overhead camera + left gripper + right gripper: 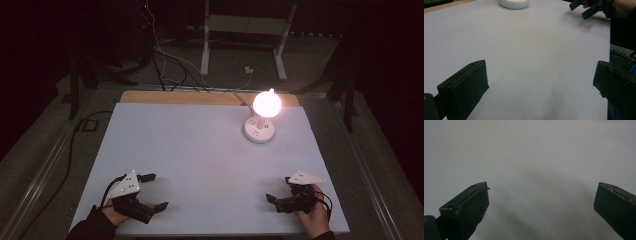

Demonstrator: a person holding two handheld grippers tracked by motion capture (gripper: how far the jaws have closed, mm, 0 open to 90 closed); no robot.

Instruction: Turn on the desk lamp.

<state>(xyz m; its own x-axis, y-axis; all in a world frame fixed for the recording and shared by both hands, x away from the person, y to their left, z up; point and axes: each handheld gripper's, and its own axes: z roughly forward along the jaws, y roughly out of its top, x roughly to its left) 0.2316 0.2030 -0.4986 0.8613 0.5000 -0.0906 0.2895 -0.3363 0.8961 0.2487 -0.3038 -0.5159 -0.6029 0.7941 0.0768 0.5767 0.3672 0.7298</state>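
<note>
A glowing round bulb (266,104) stands on a round white socket base (259,132) at the back right of the white tabletop (200,160). My left gripper (155,191) rests near the front left edge, open, with nothing between its jaws. Near the front right edge my right gripper (279,189) is also open and empty. In the left gripper view the left gripper (541,82) has its jaws spread wide over bare tabletop, with the white base (514,3) far ahead and the right gripper (589,8) at the top right. The right gripper (541,202) looks down on plain white surface.
A white cable (235,92) runs from the socket base off the table's back edge. Beyond the table are dark floor, more cables (165,65) and a white stand's legs (205,60). The room around is dark; the bulb gives the light.
</note>
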